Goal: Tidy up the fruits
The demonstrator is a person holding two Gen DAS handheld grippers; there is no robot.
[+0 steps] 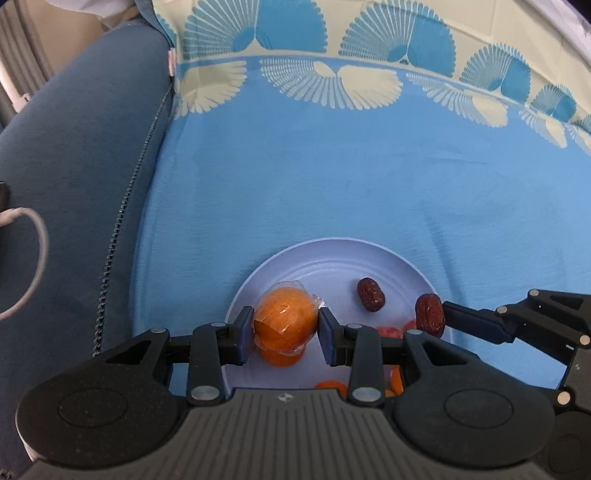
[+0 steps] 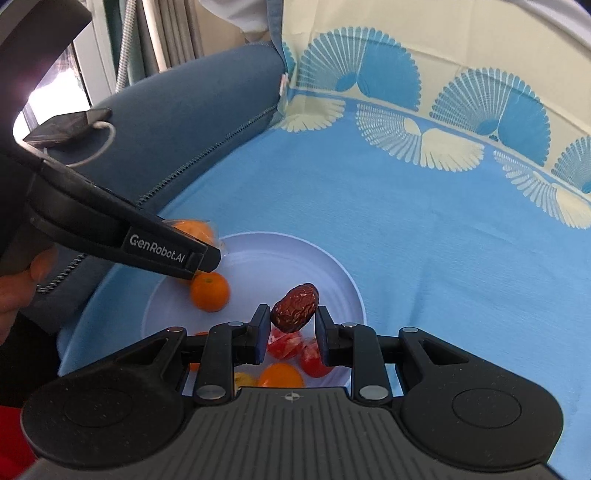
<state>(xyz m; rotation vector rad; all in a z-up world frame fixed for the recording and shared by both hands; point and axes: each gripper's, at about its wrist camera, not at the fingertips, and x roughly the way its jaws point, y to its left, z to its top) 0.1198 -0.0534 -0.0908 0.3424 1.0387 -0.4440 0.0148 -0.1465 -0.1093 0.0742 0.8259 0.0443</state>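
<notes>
Pinching wrinkled date (image 2: 295, 308), film-wrapped orange (image 1: 286, 319).

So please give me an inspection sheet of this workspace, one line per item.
Surface: blue cloth with fan pattern over a sofa.
Job's things: white plate holding a loose jujube, a bare orange, more oranges and red wrapped fruits.
Clutter: nothing seen.
Grippers: left tool shut on a wrapped orange; right tool shut on a jujube, above the plate.
Cables: white cable plugged into a dark device on the sofa arm.
Surroundings: blue sofa arm, curtain.
</notes>
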